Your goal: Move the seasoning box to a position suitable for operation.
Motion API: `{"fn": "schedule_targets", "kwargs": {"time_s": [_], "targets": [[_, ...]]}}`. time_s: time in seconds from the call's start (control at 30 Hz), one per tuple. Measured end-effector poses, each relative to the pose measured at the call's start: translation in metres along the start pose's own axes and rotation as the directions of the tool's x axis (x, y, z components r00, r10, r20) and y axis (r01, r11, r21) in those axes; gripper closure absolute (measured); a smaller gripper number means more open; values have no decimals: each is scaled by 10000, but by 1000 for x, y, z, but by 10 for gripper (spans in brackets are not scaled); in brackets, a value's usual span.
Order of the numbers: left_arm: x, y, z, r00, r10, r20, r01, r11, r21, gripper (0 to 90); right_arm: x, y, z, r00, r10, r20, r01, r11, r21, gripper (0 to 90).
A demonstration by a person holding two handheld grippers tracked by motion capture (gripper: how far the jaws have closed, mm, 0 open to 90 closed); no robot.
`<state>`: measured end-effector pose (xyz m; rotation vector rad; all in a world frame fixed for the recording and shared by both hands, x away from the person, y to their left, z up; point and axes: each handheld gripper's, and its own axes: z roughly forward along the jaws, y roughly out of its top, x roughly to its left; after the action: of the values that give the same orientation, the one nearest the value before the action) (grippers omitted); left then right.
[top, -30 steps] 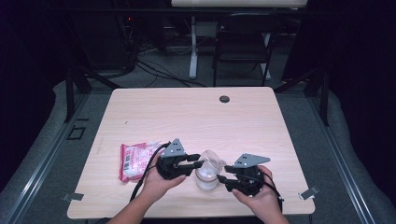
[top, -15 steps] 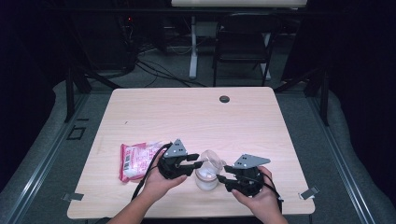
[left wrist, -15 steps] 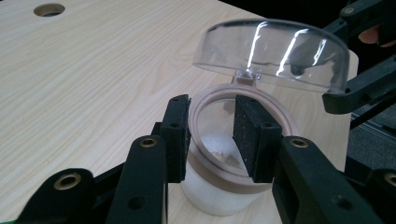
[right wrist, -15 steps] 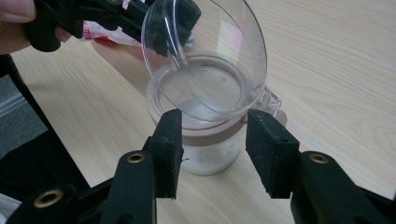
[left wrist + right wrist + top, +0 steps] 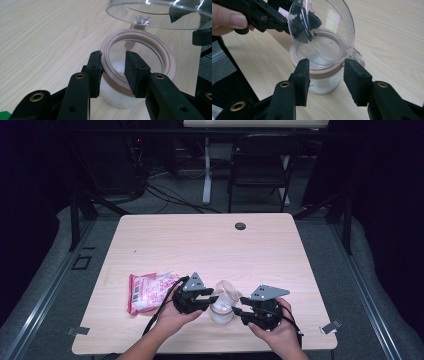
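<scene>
Jar (image 5: 221,310) is sitting near the table's (image 5: 200,240) front edge, its hinged lid (image 5: 227,291) already flipped up. Left gripper (image 5: 212,298) is pinching the rim with part-closed jaws; right gripper (image 5: 238,311) is bracketing the hinge side, jaws wide, gripping nothing. Filling or closing is remaining.

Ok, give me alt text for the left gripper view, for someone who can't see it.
Two black jaws of the left gripper grip the tan rim of a small clear jar, one jaw outside the rim and one inside. The jar's clear hinged lid is flipped open above it, and the jar stands on a light wooden table.
</scene>
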<state>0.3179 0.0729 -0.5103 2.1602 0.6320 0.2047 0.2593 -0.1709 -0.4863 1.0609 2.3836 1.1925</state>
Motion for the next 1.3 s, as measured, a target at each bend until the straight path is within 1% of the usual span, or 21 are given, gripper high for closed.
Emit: {"fn": "schedule_targets", "kwargs": {"time_s": [0.17,0.47,0.73,1.17,1.3], "targets": [[1,-1,0,9999,-147,80,147,9999,-62,664,-1,0,1,10000,-8,-20,8,10000,-5,562],[1,-2,0,9999,-145,59,145,9998,-157,666,-3,0,1,10000,66,31,-66,10000,-34,561],[1,-2,0,9998,-140,110,142,9998,-116,665,-4,0,0,9999,140,92,-139,9998,-149,562],[2,-2,0,9998,-162,135,163,9998,-135,665,-8,-1,-1,9994,264,201,-261,9995,-177,609],[2,-2,0,9998,-165,135,167,9998,-139,665,-10,-2,-1,9990,391,229,-386,9990,-212,624]]}}
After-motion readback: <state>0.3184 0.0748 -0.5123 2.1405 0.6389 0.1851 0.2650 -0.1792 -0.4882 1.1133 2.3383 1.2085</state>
